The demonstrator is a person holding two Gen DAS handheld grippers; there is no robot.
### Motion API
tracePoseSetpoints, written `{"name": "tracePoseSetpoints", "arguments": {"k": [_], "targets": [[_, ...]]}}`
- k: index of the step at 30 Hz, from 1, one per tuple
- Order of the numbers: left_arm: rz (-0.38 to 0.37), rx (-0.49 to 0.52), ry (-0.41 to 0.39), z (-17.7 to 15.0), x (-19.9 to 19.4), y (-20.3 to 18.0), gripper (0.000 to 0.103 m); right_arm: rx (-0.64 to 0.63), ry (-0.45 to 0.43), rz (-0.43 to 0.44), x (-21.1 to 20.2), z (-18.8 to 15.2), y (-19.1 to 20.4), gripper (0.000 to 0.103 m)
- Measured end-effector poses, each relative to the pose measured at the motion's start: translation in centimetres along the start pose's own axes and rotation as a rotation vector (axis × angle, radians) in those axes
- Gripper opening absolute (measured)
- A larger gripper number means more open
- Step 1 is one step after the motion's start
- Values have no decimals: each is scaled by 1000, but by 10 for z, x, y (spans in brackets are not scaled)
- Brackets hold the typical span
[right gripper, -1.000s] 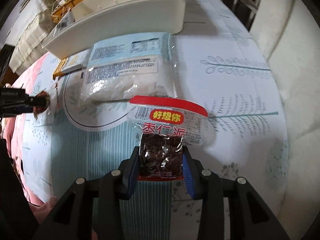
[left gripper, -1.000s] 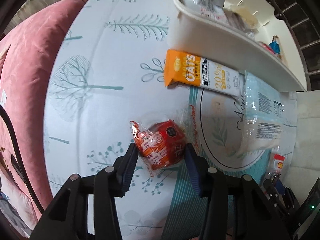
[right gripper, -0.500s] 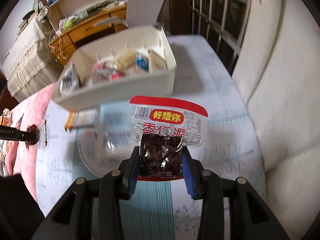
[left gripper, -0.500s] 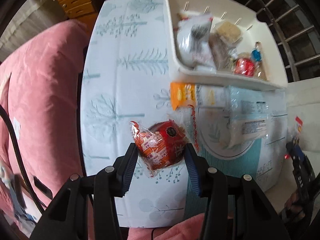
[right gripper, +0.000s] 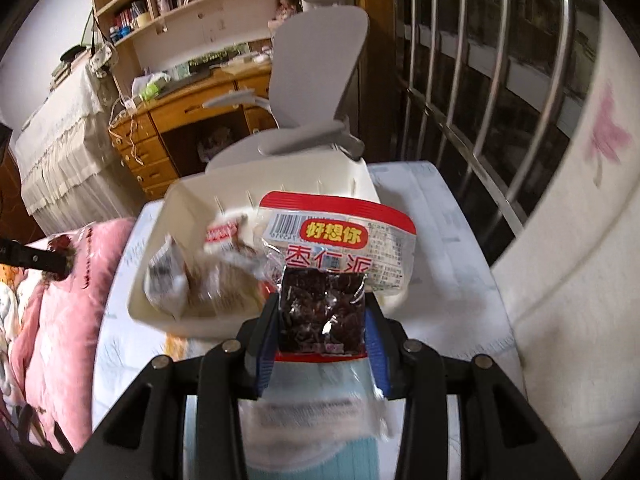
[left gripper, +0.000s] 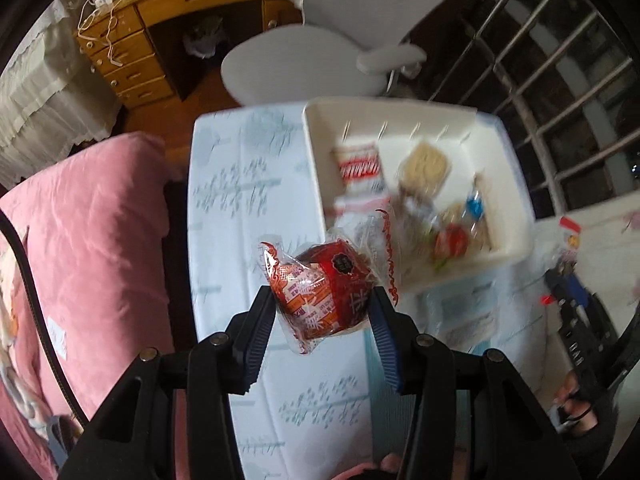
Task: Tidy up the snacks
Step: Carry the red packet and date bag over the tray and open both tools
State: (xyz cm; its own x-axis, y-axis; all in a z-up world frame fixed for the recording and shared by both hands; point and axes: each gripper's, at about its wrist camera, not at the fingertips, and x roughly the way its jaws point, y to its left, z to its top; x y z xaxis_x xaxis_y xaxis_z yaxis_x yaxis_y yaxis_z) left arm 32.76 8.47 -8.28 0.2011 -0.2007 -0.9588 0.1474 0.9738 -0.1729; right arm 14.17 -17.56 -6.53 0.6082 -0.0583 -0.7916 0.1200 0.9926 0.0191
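Gripping a red-and-orange wrapped round snack point(left gripper: 324, 292), the left gripper point(left gripper: 322, 312) hangs above the tree-patterned tablecloth point(left gripper: 240, 208) beside the white plastic bin point(left gripper: 516, 216), while the right gripper point(right gripper: 322, 320) clamps a red-edged clear date packet point(right gripper: 332, 264) before that bin's near wall.

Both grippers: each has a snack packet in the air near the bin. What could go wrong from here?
1. The left gripper holds the round red snack by loose, crinkly wrapper; it could slip out before reaching the white bin.
2. The right gripper pinches only the lower end of the date packet; the top could flop and catch the bin rim.
3. The bin is already crowded with packets, so either drop may land on top and slide.
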Motion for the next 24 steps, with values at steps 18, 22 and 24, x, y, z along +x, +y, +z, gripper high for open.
{"name": "tracePoseSetpoints", "arguments": {"k": [18, 22, 24], "targets": [[-188, 85, -133, 66, 15, -24, 75, 99, -46, 28, 37, 56, 41, 46], [-203, 105, -107, 63, 18, -21, 75, 153, -19, 24, 38, 53, 39, 53], [-209, 113, -104, 57, 17, -19, 79, 178, -5, 15, 36, 48, 37, 57]]}}
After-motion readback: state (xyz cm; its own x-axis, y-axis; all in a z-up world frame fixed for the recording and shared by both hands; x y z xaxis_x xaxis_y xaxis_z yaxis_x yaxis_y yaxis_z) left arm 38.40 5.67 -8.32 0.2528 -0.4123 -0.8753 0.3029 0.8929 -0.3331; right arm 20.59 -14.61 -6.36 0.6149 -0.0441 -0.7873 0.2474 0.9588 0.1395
